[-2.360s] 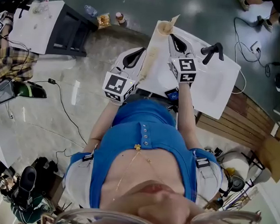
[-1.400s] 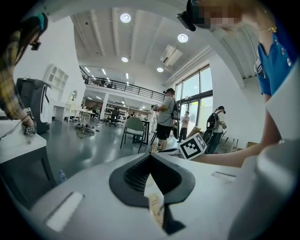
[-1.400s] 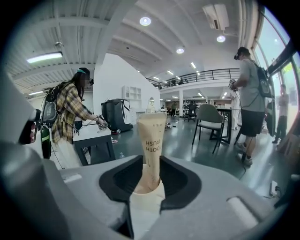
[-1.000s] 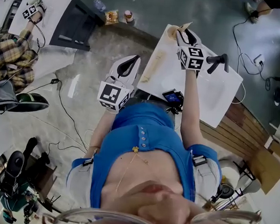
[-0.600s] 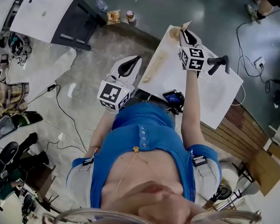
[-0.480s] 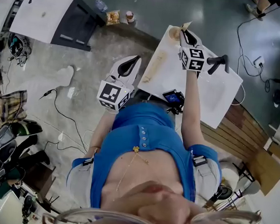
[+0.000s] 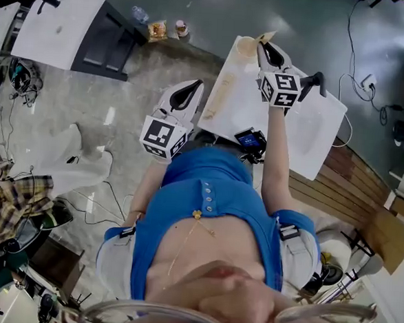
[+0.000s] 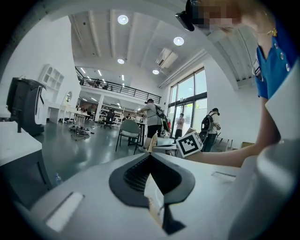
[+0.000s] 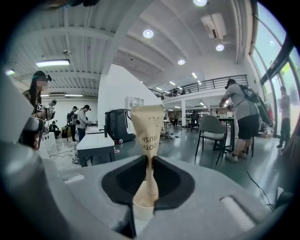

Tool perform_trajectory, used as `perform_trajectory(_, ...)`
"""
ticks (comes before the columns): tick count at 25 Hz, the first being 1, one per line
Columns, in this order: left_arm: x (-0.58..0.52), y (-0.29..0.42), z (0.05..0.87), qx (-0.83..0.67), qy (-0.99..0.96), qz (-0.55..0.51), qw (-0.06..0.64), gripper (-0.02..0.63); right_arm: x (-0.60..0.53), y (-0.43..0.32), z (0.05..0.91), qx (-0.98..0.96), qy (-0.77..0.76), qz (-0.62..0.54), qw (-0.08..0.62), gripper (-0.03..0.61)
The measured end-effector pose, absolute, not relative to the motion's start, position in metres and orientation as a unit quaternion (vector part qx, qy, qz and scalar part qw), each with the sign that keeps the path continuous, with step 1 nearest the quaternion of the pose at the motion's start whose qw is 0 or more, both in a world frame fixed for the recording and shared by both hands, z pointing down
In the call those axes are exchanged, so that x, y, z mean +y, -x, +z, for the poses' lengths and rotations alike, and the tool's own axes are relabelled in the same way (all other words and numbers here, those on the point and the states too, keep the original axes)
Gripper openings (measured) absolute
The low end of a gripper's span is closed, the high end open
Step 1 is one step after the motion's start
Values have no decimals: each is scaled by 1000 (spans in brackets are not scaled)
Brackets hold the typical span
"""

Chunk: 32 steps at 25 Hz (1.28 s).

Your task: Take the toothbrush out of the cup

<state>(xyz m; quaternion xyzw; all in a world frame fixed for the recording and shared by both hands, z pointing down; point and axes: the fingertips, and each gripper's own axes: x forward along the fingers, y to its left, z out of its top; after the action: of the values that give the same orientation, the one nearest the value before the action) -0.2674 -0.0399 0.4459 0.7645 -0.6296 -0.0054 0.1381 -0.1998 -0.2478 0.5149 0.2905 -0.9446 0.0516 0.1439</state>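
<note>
Right tool (image 9: 149, 161) just narrowed onto wrapped toothbrush (image 9: 147, 124) standing in cup (image 9: 142, 208); left tool (image 8: 150, 158) shut

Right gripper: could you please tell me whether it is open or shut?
Shut on the toothbrush: the jaws of the right gripper have just been closing and now pinch the wrapper from both sides.
</note>
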Motion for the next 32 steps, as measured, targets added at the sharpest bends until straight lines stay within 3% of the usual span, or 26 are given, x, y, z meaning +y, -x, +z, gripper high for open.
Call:
perform_trajectory(19, -40, 244, 438, -592, -796, 20, 121, 0, -183, 162, 426, -951, -297, 81, 39, 44)
perform_trajectory(32, -62, 222, 437, -548, -827, 20, 126, 1, -158, 132, 416, -942, -321, 96, 30, 40)
